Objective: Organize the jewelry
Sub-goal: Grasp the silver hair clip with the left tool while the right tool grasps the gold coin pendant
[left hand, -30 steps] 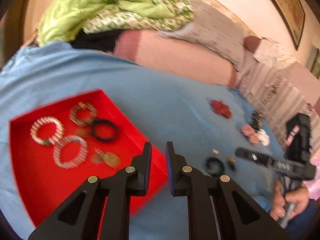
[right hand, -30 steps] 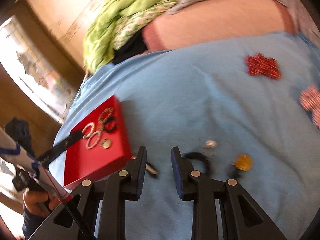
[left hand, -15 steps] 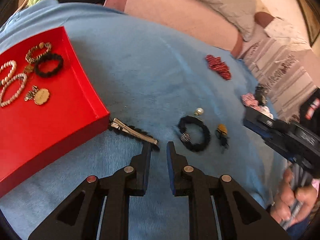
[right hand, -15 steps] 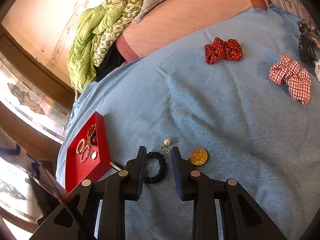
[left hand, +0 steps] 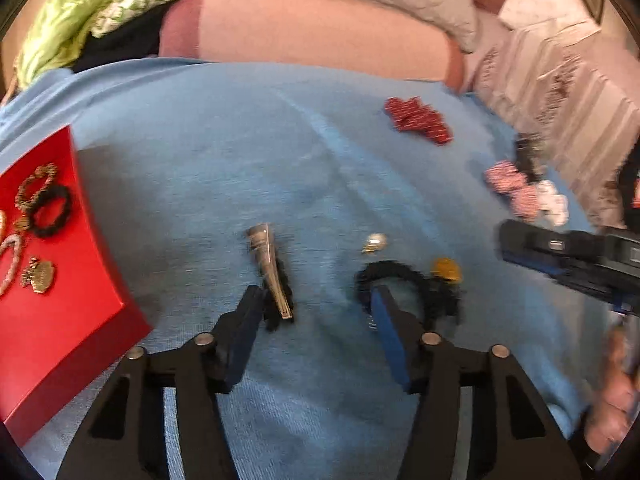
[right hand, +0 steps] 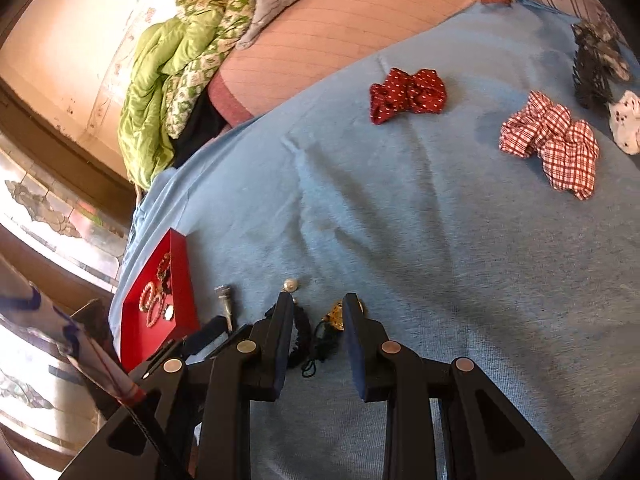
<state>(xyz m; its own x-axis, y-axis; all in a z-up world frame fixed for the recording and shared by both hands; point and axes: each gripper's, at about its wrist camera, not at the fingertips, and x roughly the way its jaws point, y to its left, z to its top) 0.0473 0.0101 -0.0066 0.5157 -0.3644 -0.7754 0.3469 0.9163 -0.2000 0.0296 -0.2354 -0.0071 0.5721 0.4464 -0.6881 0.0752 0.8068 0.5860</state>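
Blue fuzzy blanket [left hand: 320, 152], tapered metal hair clip [left hand: 270, 272] between opening left gripper [left hand: 314, 312], right gripper [right hand: 316, 312] slightly spread, empty.

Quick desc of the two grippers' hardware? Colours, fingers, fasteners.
Both match: the left gripper and right gripper are matte black, with triangular cut-out linkage arms, round silver pivot fasteners and flat fingers faced with dark blue pads. No cables in view. The grip below the other gripper is blurred.

left tongs [left hand: 316, 300] opening, now nearer hair clip [left hand: 270, 272]
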